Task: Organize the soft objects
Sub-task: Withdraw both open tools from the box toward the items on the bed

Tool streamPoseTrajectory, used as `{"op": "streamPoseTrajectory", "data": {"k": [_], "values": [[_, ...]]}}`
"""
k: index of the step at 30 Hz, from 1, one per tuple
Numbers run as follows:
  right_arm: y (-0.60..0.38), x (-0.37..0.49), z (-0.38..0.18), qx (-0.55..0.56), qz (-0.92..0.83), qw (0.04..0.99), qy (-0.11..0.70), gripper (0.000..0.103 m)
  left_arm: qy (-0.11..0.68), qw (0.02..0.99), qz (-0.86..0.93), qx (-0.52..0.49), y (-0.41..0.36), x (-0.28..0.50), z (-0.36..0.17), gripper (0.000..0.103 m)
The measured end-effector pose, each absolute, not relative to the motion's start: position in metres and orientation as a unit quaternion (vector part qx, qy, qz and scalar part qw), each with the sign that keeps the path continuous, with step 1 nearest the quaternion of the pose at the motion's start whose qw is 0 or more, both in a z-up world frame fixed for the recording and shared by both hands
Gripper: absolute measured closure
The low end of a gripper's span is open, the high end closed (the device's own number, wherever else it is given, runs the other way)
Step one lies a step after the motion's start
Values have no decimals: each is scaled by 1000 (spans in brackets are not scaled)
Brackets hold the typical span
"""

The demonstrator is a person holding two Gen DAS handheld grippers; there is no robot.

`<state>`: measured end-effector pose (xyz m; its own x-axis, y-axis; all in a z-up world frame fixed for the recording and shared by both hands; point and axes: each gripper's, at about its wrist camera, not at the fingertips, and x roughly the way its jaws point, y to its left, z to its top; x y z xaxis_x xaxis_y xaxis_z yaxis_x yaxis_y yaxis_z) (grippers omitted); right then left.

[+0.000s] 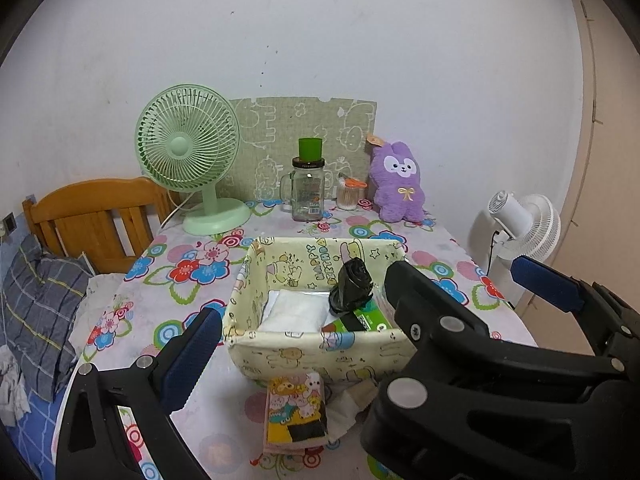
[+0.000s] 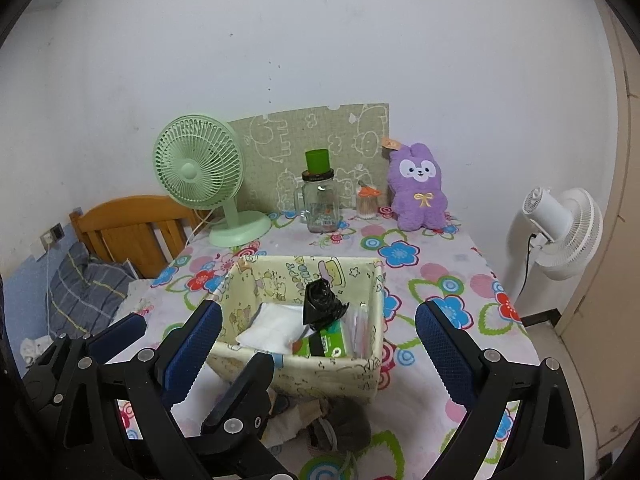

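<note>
A pale yellow fabric basket stands mid-table. It holds a white soft pack, a black bag roll and a green tissue pack. A cartoon tissue pack and crumpled cloth lie in front of the basket. A purple plush bunny sits at the back. My left gripper is open and empty before the basket. My right gripper is open and empty over the basket's near edge.
A green desk fan, a glass jar with a green cup and a swab jar stand at the back. A white floor fan is right; a wooden headboard left.
</note>
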<state>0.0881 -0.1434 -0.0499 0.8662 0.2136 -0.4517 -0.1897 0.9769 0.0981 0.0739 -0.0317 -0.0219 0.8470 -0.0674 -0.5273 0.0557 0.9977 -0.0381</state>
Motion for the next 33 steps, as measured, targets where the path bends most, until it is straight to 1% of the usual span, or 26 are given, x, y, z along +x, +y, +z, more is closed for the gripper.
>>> {"op": "streamPoseTrajectory", "data": {"k": [17,33], "values": [[-145,69,-73,6,111,965,239,4,271,962,-34,4,-38,52,-43,1],[-143,70,-115,3,123,955,271,4,305,952,-35,-6,-36,50,-86,1]]}}
